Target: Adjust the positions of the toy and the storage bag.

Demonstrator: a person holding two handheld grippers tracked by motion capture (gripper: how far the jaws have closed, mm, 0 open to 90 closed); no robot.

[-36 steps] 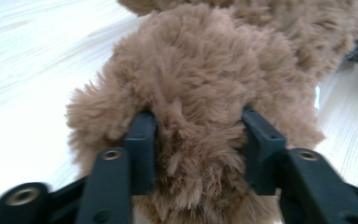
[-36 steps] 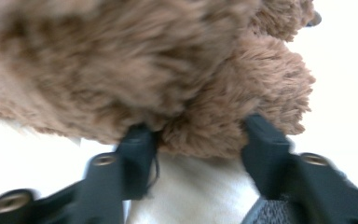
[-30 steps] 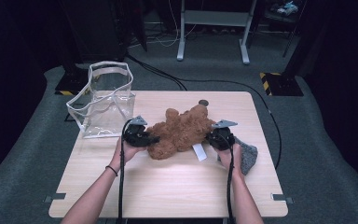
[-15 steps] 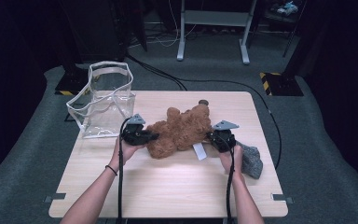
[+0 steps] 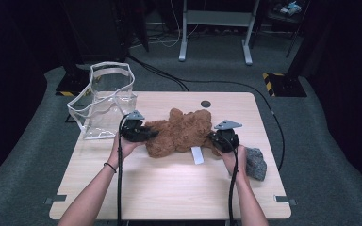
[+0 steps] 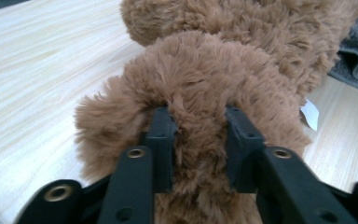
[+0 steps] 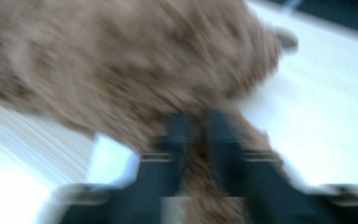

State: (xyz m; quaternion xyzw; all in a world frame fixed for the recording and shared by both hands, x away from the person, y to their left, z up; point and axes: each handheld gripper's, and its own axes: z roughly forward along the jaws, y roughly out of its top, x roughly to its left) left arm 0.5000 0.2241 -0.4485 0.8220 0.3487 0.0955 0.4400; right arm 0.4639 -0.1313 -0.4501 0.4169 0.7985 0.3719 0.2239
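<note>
A brown plush bear (image 5: pixel 184 134) lies across the middle of the wooden table (image 5: pixel 169 188), a white tag (image 5: pixel 196 154) at its near side. My left gripper (image 5: pixel 152 135) holds its left end. In the left gripper view the pads (image 6: pixel 162 140) press into a furry limb (image 6: pixel 205 70) and the jaws have just been opening a little with the fur between them. My right gripper (image 5: pixel 213 138) holds the bear's right end. The right gripper view is blurred, but fur (image 7: pixel 121 60) sits pinched in the narrow gap of that gripper (image 7: pixel 199 135), whose jaws have also just been opening.
A clear plastic bag (image 5: pixel 104 96) stands open at the table's back left corner. A grey fuzzy lump (image 5: pixel 255 162) lies by my right hand near the right edge. A small dark round hole (image 5: pixel 205 103) sits at the back of the tabletop. Cables run over the floor behind.
My right hand has lifted slightly with the bear's end, and more of the grey lump beside it shows. The left hand has stayed where it was.
</note>
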